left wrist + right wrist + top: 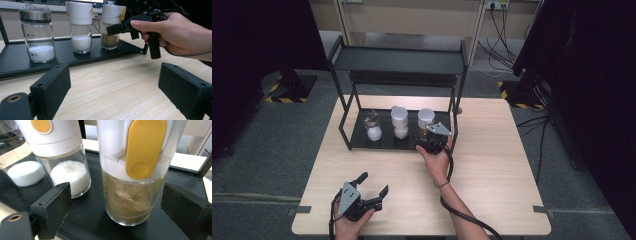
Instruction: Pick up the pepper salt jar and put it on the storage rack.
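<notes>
My right gripper (115, 205) is at the black rack's lower shelf (85, 220), jaws spread, pads not touching anything. Between them, nearer my right-hand jaw, stands the brown-powder jar (130, 200) with its white cap and yellow tab, upright on the shelf. Beyond my left-hand jaw stands a jar of white grains (67, 176), and further out a third jar (37, 37) with a dark lid. My left gripper (374, 187) rests on the wooden table (492, 180), jaws wide apart, nothing between them.
</notes>
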